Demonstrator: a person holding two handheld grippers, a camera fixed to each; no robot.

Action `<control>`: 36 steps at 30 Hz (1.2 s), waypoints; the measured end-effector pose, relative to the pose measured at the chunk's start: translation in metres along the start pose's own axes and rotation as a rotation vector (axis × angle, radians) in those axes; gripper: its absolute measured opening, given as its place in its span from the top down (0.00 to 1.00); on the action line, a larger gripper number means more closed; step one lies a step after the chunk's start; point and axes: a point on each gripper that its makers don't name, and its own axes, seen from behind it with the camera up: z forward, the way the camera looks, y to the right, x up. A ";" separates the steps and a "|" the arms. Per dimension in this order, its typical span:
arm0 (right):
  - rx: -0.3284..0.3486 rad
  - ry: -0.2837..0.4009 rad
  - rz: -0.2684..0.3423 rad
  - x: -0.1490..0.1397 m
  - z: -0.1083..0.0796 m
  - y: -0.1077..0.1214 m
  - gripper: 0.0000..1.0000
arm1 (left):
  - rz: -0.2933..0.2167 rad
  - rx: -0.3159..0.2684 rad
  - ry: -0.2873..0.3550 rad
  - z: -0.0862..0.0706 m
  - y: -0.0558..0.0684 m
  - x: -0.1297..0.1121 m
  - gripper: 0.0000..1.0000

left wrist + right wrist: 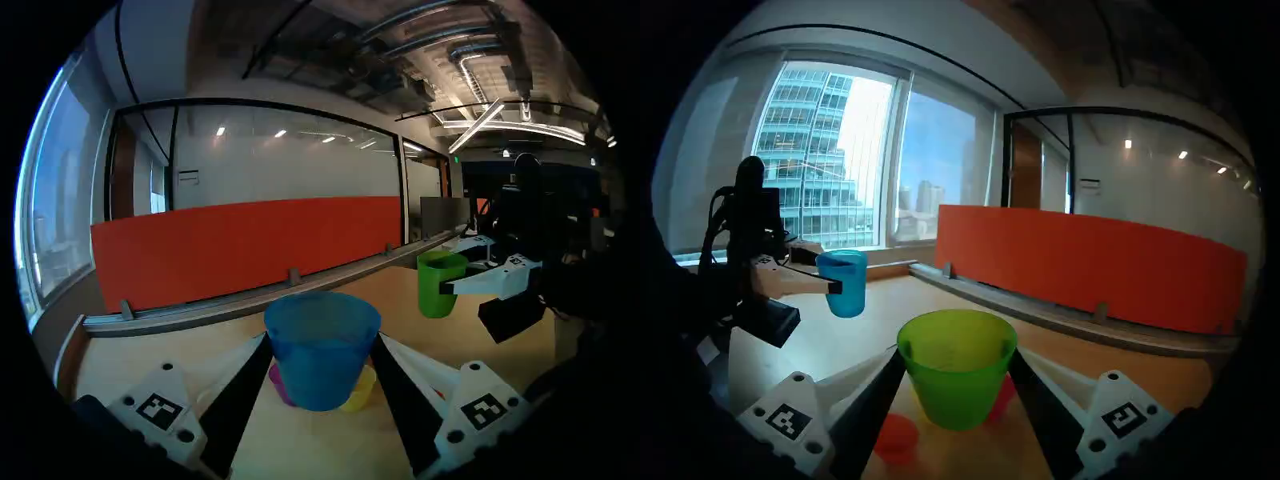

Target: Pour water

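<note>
1. Status: pour not started, as I read it. The blue translucent plastic cup [322, 352] and the green translucent plastic cup [958, 368] are both upright, well apart, and look to be held clear of the light wooden worktop [320, 448]. Left to do: bring the rims together, tilt one cup over the other, level it, set down.
2. Water: can't tell which cup is loaded. The blue cup reads darker in its lower part, which could be a fill line. What shows of the green cup's inside looks dry. Not conclusive.
3. Left tongs [322, 342] — narrowed to cup width, one finger pressing each side of the blue cup just below the rim. Grip looks centred, cup not skewed.
4. Right tongs [956, 356] — same story: clamped on the green cup, a finger on each side below the rim, cup level.
5. Just past the blue cup in the left gripper view, a small purple piece [278, 384] and a small yellow piece [362, 390] sit on the worktop, mostly hidden. Under the green cup in the right gripper view there are red round pieces [896, 436]. Can't tell what any of them are.
6. Farther off, each view catches the other tongs side-on, holding its cup out over the worktop.
7. Far: an orange panel [240, 248] runs along the worktop's back edge with a glass wall above it, and there are tall windows [832, 152] to one side.
</note>
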 end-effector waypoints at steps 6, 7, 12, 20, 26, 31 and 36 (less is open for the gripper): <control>0.031 0.002 0.006 0.000 0.005 -0.012 0.10 | 0.048 0.009 0.027 -0.002 0.002 0.015 0.16; 0.038 0.003 0.008 0.001 0.006 -0.014 0.10 | 0.056 0.011 0.027 -0.002 0.001 0.016 0.16; 0.068 0.004 0.015 0.001 0.011 -0.025 0.10 | 0.100 0.025 0.027 -0.002 0.000 0.023 0.16; 0.111 0.009 0.024 0.000 0.019 -0.041 0.10 | 0.158 0.037 0.036 -0.004 -0.002 0.037 0.16; 0.141 0.012 0.029 0.000 0.024 -0.053 0.10 | 0.210 0.040 0.035 -0.005 0.000 0.044 0.16; 0.164 0.015 0.032 -0.001 0.028 -0.063 0.10 | 0.263 0.045 0.035 -0.005 0.002 0.050 0.16; 0.185 0.013 0.033 -0.002 0.031 -0.071 0.10 | 0.299 0.045 0.035 -0.005 0.005 0.055 0.16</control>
